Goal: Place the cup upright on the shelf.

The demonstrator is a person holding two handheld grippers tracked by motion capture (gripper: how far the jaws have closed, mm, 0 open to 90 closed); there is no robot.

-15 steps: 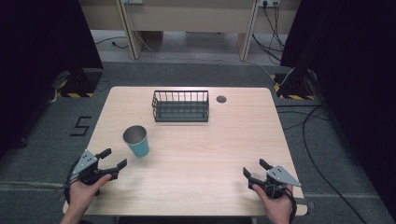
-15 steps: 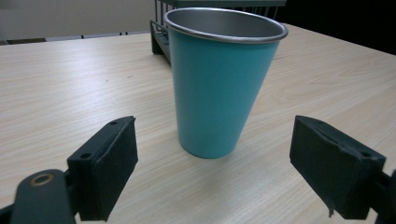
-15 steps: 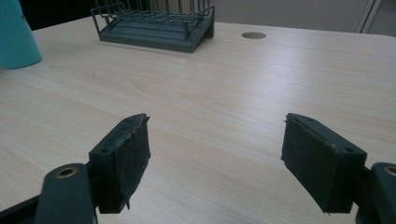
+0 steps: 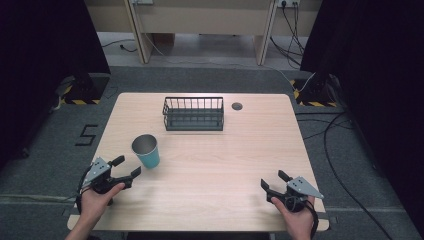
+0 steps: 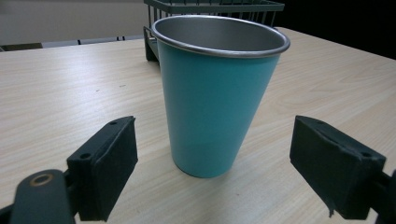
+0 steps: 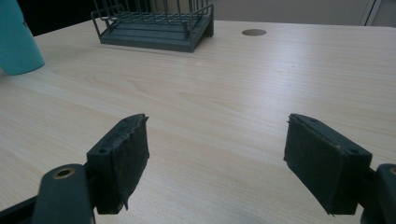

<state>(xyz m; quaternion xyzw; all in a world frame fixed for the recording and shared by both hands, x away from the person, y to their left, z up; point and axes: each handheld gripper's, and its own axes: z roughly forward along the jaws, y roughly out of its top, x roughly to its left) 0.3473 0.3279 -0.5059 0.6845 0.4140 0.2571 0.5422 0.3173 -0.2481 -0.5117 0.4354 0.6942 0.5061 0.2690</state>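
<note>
Step in hand: approach to the cup. My left gripper (image 4: 125,167) sits near the 7 o'clock corner of the worktop (image 4: 215,165), jaws spread wide and holding nothing. The teal cup (image 4: 146,150) stands upright just ahead of it, at about 1 o'clock from the gripper; in the left gripper view the cup (image 5: 212,93) is centred between the pads but not yet between them, with no contact.

My right gripper (image 4: 274,183) rests at the 5 o'clock corner, jaws likewise spread and empty, well apart from the cup.

Next move, as I judge it: advance the left gripper until the pads flank the cup wall, then close. The cup tapers toward its base, so I would grip toward mid-height.

Clearances: the wire basket (image 4: 193,114) stands at 12 o'clock, well apart from the cup. The worktop between them is open. The near edge lies just behind both grippers.
</note>
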